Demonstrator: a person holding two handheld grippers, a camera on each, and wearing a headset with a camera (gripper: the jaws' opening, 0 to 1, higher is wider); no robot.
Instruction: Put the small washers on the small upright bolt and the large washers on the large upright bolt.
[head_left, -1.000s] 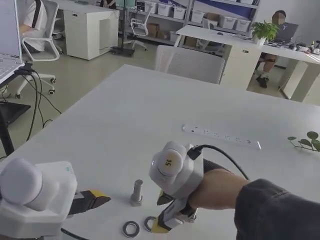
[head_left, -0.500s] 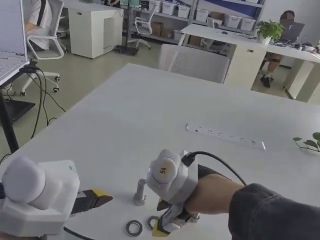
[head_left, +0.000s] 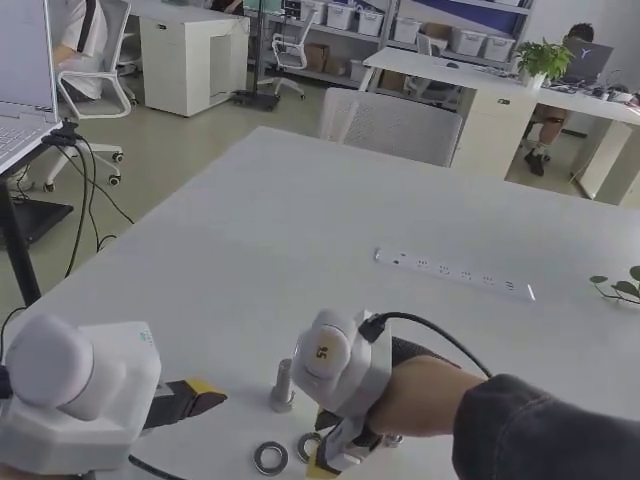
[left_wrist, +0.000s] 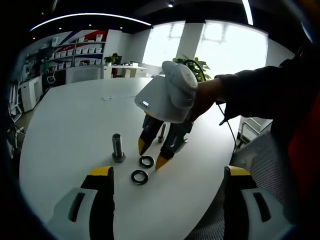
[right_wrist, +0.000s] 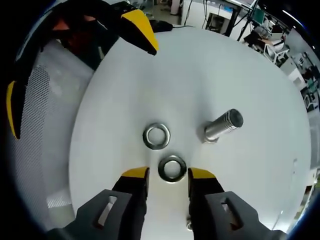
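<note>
The washer (right_wrist: 172, 168), a flat metal ring, lies between the yellow tips of the right gripper (right_wrist: 169, 176); its jaws stand narrow, just apart from the ring; a second washer (right_wrist: 156, 136) lies just beyond the tips; the grey bolt (right_wrist: 222, 126) stands upright further right; in the head view we see the first ring half hidden; the left gripper (left_wrist: 167, 172) gapes wide.

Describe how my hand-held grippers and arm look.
Both have white housings and dark jaws tipped yellow. The right hand-held gripper carries a round cap with an orange number and a black cable; a dark grey sleeve covers that arm. The left hand-held gripper has a plain white dome.
</note>
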